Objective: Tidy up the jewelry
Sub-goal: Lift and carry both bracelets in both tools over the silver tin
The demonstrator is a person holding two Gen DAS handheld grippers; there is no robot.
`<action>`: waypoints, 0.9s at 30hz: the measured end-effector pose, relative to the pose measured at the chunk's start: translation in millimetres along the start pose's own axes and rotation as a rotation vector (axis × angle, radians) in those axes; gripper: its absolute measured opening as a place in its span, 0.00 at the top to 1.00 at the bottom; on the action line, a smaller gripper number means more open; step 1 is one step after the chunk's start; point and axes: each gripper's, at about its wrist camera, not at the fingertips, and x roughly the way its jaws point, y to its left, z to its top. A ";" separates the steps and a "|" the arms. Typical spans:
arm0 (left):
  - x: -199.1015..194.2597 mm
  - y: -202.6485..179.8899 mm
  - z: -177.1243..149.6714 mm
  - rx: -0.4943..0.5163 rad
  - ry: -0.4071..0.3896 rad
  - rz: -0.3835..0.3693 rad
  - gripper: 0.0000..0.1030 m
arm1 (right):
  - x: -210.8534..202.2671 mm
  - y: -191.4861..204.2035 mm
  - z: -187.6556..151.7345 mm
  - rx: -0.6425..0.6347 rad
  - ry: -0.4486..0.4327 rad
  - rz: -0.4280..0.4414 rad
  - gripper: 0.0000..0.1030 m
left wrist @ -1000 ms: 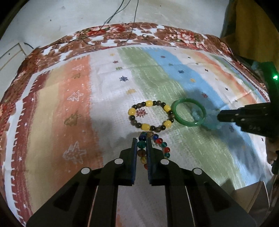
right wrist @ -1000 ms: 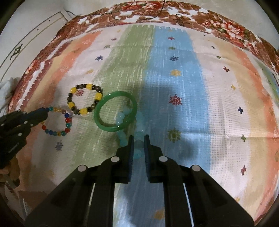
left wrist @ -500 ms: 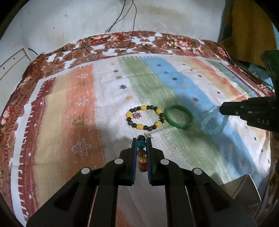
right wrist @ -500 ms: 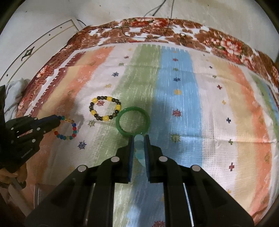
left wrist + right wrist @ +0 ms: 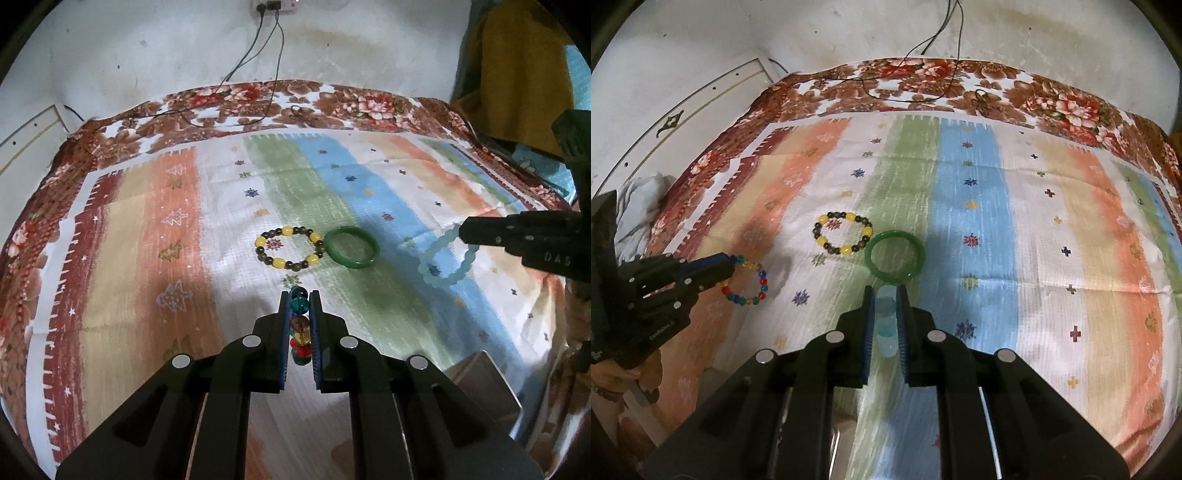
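My left gripper [image 5: 299,295] is shut on a multicoloured bead bracelet [image 5: 299,328], which hangs edge-on between its fingers; in the right wrist view the same multicoloured bracelet [image 5: 748,282] dangles from that gripper [image 5: 733,260] above the cloth. My right gripper [image 5: 886,291] is shut on a pale blue bead bracelet [image 5: 886,321], and in the left wrist view the pale blue bracelet [image 5: 443,258] hangs from the right gripper [image 5: 463,230]. A yellow-and-brown bead bracelet [image 5: 288,247] and a green bangle [image 5: 352,247] lie touching on the striped cloth [image 5: 184,258].
A floral bedspread [image 5: 258,99] borders the striped cloth at the back, with black cables [image 5: 258,55] running down the wall onto it. A grey box corner [image 5: 484,384] sits at the front right edge. A yellow cloth [image 5: 517,66] hangs at the far right.
Both grippers have lifted and pulled back with their bracelets, which now hang clear of the cloth. The yellow-and-brown bracelet and green bangle stay where they were.
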 end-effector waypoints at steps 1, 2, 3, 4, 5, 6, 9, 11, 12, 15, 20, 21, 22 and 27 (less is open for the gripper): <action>-3.6 -2.1 -1.1 0.002 -0.005 -0.003 0.91 | -2.4 1.9 -1.8 -0.004 -0.002 0.001 0.88; -7.0 -3.7 -2.1 0.002 -0.010 -0.008 0.91 | -5.9 4.5 -3.7 -0.009 -0.005 0.007 0.88; -11.1 -5.9 -3.4 0.003 -0.016 -0.011 0.91 | -9.9 7.0 -5.0 -0.012 -0.012 0.011 0.88; -13.6 -7.0 -4.1 0.003 -0.020 -0.010 0.91 | -13.3 9.3 -6.2 -0.015 -0.018 0.013 0.88; -16.6 -8.4 -4.9 0.004 -0.024 -0.011 0.91 | -16.8 11.9 -7.5 -0.019 -0.024 0.017 0.88; -21.2 -10.5 -6.1 0.006 -0.032 -0.012 0.91 | -20.3 14.6 -8.9 -0.021 -0.029 0.021 0.88; -32.7 -15.1 -9.2 0.009 -0.049 -0.017 0.91 | -30.2 23.4 -13.4 -0.034 -0.042 0.042 0.88; -39.3 -17.4 -11.2 0.012 -0.059 -0.018 0.91 | -37.9 30.6 -16.7 -0.053 -0.056 0.052 0.88; -43.7 -18.6 -11.9 0.012 -0.066 -0.022 0.91 | -41.3 33.0 -18.6 -0.055 -0.063 0.055 0.88; -53.1 -20.4 -14.7 0.007 -0.080 -0.035 0.91 | -46.7 36.8 -23.4 -0.058 -0.070 0.063 0.88; -62.6 -23.0 -21.6 0.009 -0.087 -0.044 0.91 | -52.0 40.1 -32.2 -0.056 -0.061 0.081 0.88; -63.8 -23.7 -23.1 0.009 -0.087 -0.042 0.91 | -53.2 41.1 -33.4 -0.057 -0.062 0.080 0.88; -65.1 -24.7 -24.4 0.010 -0.087 -0.043 0.91 | -54.7 42.9 -35.2 -0.060 -0.062 0.084 0.88; -74.4 -32.4 -30.8 0.017 -0.097 -0.059 0.91 | -64.0 52.0 -45.7 -0.065 -0.074 0.105 0.88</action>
